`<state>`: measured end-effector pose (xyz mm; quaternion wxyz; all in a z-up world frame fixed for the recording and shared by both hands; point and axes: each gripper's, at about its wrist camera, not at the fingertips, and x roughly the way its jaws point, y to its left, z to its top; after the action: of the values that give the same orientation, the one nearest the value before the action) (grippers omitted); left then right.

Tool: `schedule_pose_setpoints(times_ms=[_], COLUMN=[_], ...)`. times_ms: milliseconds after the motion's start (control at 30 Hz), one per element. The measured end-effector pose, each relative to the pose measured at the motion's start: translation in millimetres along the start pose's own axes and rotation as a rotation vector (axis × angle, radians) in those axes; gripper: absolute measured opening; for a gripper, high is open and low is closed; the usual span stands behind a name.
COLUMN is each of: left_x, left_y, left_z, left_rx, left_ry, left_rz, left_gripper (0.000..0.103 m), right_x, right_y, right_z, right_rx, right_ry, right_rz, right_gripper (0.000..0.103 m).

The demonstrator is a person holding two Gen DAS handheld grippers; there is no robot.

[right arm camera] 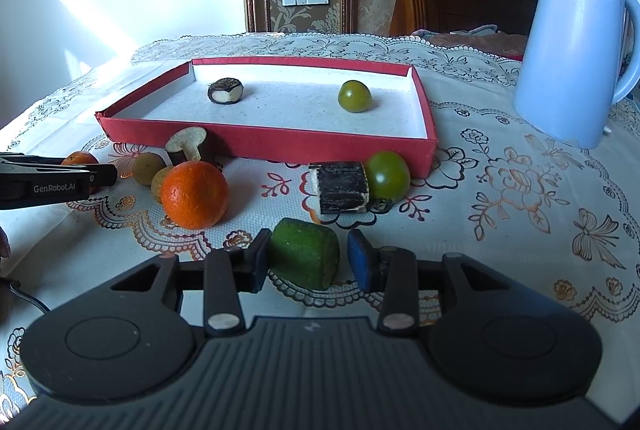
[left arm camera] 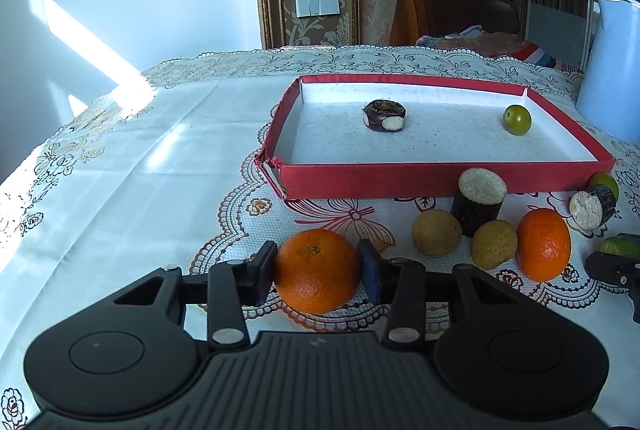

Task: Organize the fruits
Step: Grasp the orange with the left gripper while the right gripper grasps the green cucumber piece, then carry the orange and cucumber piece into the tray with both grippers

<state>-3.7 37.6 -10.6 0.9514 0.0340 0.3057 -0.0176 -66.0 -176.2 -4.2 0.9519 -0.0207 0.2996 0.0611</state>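
Your left claw [left arm camera: 318, 272] is holding the orange [left arm camera: 317, 270]: both pads touch its sides, and the fruit sits on the desk [left arm camera: 120, 166] on the lace cloth. The red tray [left arm camera: 440, 176] lies straight ahead of this claw and a little to the right, so I judge the coming move is up and forward over the near wall. The orange is round and has no long axis to mind. Your left hand tilts the claw downward toward the desk.

Going right, loose fruits lie between the two claws: two yellowish fruits [left arm camera: 436, 232], a second orange [left arm camera: 544, 244] and dark cut pieces [left arm camera: 480, 200] just beside the tray wall. Inside the tray there is already one dark piece [left arm camera: 385, 115] and a small green fruit [left arm camera: 517, 119].

Your right claw [right arm camera: 308, 262] is narrow around the green chunk [right arm camera: 305, 257]. The left pad touches it, but a small gap shows at the blue right pad, so it does not seem gripped yet. The chunk lies with its long axis across the jaws, slightly slanted. The tray is ahead and to the left of this claw, with a green tomato [right arm camera: 389, 176] and a dark piece [right arm camera: 341, 187] on the way. The kettle [right arm camera: 572, 46] stands well apart, on the right.
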Motion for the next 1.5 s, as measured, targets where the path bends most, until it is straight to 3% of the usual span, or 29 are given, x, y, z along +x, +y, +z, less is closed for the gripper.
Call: schedule_pose_setpoints(times_ms=[667,1100,1500], left_x=[-3.0,-19.4,-22.5], left_y=[1.1,-11.8,-17.1], left_z=[-0.6,-1.7,29.1], left_rx=[-0.008,0.065,0.029], left_ry=[-0.008,-0.03,-0.034], left_rz=[-0.007,-0.025,-0.084], left_gripper=[0.042,0.042,0.042], right_x=[-7.8,-14.1,-28.6], right_y=[-1.3,-6.6,-3.6], right_z=[-0.1,-2.7,18.3], right_rx=[0.01,0.034,-0.024], right_ry=[-0.046,-0.056,-0.116], right_rz=[-0.009,0.0,-0.031], right_gripper=[0.029,0.026,0.026])
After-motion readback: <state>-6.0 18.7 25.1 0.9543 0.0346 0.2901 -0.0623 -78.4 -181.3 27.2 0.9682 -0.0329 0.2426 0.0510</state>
